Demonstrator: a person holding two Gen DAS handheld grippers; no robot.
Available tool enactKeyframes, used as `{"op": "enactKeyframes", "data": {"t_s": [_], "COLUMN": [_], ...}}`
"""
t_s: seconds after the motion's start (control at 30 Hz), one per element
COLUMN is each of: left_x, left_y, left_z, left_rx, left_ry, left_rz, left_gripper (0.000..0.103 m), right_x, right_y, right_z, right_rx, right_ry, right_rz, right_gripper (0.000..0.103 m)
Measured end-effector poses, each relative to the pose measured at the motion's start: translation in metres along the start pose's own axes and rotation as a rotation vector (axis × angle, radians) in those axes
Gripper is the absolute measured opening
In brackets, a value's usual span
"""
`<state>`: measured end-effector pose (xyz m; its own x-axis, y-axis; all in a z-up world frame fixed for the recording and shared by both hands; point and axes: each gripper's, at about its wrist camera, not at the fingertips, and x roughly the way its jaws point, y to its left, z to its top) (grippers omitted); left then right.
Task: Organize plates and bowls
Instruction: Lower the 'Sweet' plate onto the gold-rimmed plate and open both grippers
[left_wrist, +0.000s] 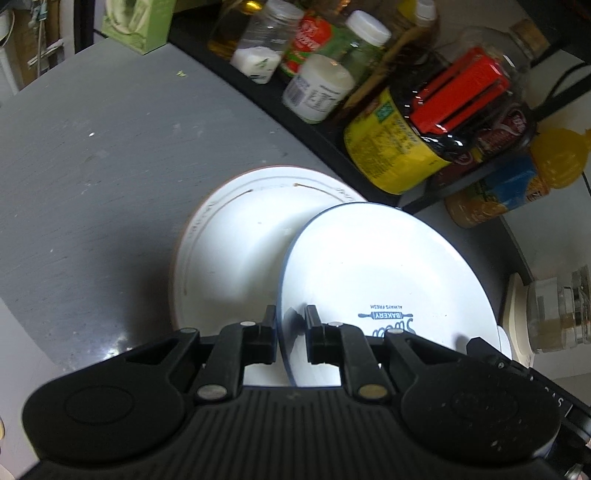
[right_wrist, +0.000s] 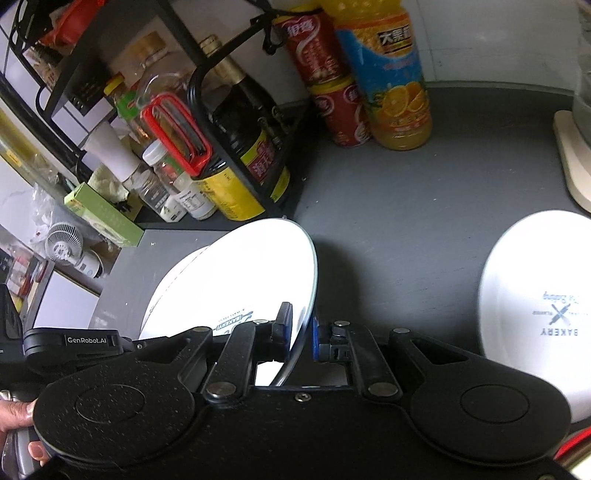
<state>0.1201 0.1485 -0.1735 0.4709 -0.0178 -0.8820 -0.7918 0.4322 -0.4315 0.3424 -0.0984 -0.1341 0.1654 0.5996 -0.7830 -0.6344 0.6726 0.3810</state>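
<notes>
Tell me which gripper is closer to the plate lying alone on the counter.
Right. The right gripper, clamped on the lifted plate at its rim, is just beside the lone plate; the left gripper grips the lifted plate's other side, farther from it.

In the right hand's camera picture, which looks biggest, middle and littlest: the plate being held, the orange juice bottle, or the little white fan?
1. The held plate looks biggest, though it sits closest to the camera.
2. The orange juice bottle comes next.
3. The little white fan looks smallest, but it stands furthest back, so its real size is unsure.
</notes>
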Motion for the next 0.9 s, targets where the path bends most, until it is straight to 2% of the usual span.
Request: {"op": "enactKeyframes", "data": {"t_s": [0.43,0.63,0.9], "left_x": [0.005,0.013,0.003], "left_y": [0.015,0.022,0.021], "left_z": [0.003,0.003,0.015], "left_rx": [-0.038,-0.036,0.018], "left_ry": [0.024,0.043,0.017], "left_rz": [0.026,0.06,0.099], "left_gripper": [0.014,0.015,0.016], "right_x": [0.017,0.026,0.031], "right_y": [0.012,0.015,0.017], "right_z": [-0.001,-0.002,0.0], "right_rx": [0.007,0.021,0.026], "right_ry": [0.007,0.015,0.004], "right_rz": [0.0,-0.008,0.0], "right_gripper": [0.01,0.007,0.004]}}
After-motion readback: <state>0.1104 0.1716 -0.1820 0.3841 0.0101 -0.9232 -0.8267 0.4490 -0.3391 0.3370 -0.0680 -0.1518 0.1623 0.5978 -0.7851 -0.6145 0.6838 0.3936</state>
